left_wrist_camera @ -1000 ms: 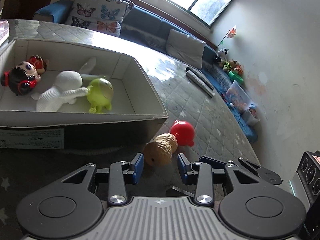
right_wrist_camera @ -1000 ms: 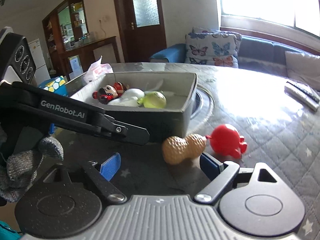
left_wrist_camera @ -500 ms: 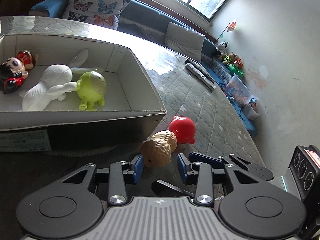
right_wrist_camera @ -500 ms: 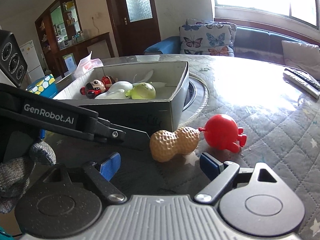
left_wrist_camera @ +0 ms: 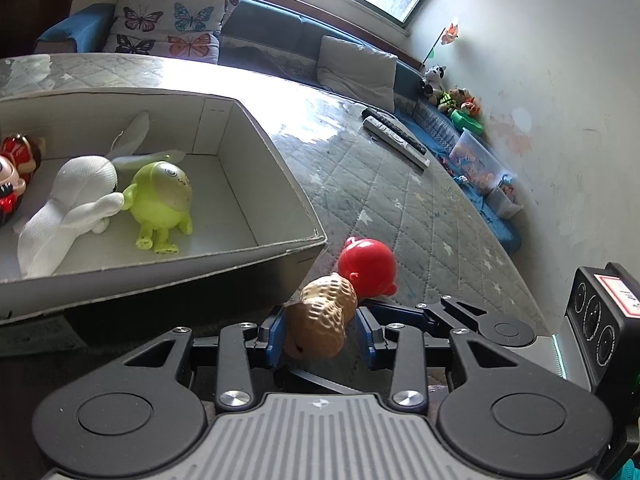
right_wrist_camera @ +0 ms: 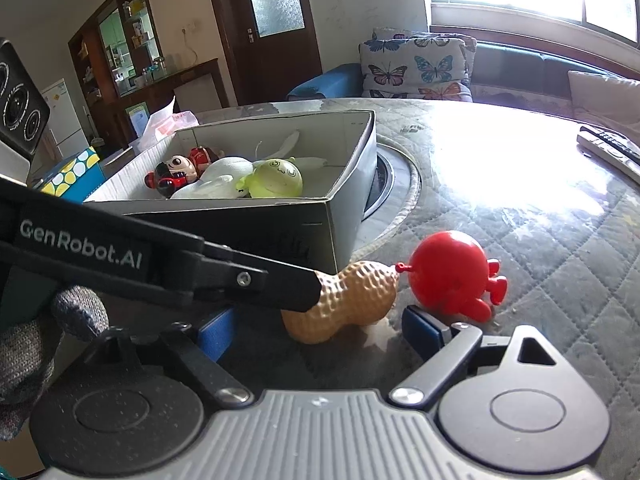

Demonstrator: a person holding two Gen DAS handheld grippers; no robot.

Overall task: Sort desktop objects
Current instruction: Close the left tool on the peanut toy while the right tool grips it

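Note:
A tan peanut toy [left_wrist_camera: 322,314] lies on the quilted table beside the grey box [left_wrist_camera: 280,168], touching a red round toy [left_wrist_camera: 368,266]. My left gripper [left_wrist_camera: 320,338] is open, its blue pads on either side of the peanut's near end; the left pad looks to touch it. In the right wrist view the peanut [right_wrist_camera: 348,300] and red toy [right_wrist_camera: 450,274] lie just ahead of my open, empty right gripper [right_wrist_camera: 320,332]. The left gripper's finger [right_wrist_camera: 240,276] crosses from the left onto the peanut. The box holds a green monster [left_wrist_camera: 162,196], a white plush [left_wrist_camera: 68,204] and a red-black doll [right_wrist_camera: 176,170].
Two remote controls [left_wrist_camera: 396,136] lie at the table's far side. A round inset [right_wrist_camera: 396,188] sits in the table behind the box. A tissue box [right_wrist_camera: 72,170] stands left of the grey box. A sofa with butterfly cushions [left_wrist_camera: 172,28] runs behind.
My left gripper has moved forward so the peanut now sits between its pads. The right gripper has come closer to the peanut and red toy.

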